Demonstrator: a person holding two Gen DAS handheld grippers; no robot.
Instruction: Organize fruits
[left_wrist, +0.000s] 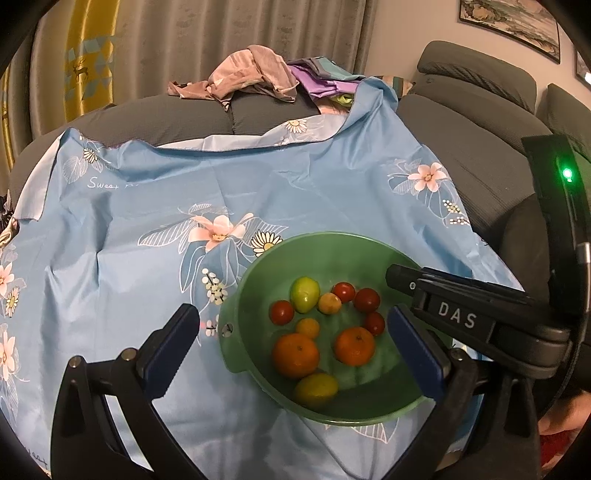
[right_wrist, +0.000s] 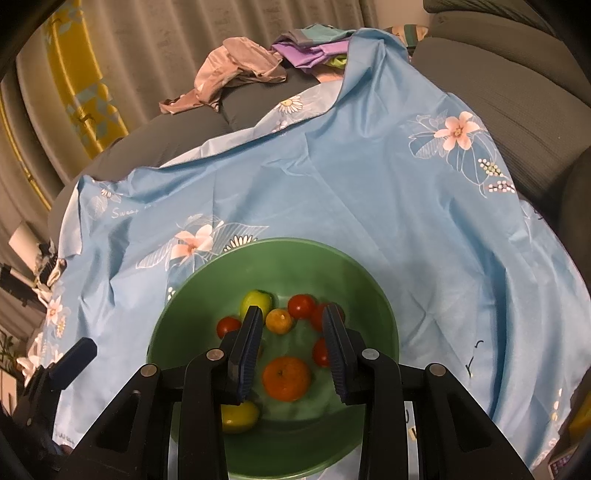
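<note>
Grey upholstered sofa carries a light-blue floral bedsheet spread across its seat, with a heap of pink and purple crumpled clothes on the backrest behind. On the sheet sits a round green plastic bowl holding the fruit: two orange tangerines, two yellow-green lemons, two small orange kumquats and four red cherry tomatoes, all loose on the bowl's floor. The right gripper hangs over the bowl, its blue-padded fingers parted around a gap above one tangerine and gripping nothing; the other tangerine is mostly hidden behind them in that view. The left gripper hovers over the bowl's near side, its fingers spread wide and empty, the left one outside the rim above the sheet.
</note>
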